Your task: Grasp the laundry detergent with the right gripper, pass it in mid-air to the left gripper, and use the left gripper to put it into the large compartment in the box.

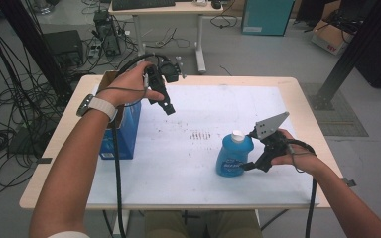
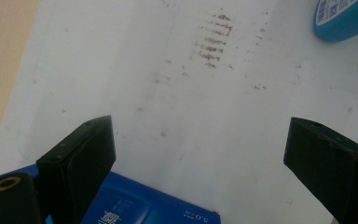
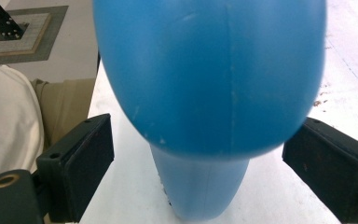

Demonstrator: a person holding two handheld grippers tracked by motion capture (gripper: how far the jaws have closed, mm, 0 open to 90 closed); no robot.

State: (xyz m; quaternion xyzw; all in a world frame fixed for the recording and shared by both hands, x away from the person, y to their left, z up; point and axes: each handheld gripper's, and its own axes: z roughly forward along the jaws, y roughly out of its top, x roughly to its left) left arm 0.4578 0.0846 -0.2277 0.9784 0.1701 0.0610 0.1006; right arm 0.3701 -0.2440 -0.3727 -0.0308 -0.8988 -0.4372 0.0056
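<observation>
The blue bottle (image 1: 233, 155) is standing on the white sheet (image 1: 188, 163), right of the blue box (image 1: 127, 130). The right gripper (image 1: 252, 164) is straddling the bottle, jaws released; the left gripper (image 1: 169, 109) is hovering released beside the box.

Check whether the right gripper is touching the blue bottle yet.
Cannot tell: in the right gripper view the blue bottle sits between open jaws, too blurred to show contact.
</observation>
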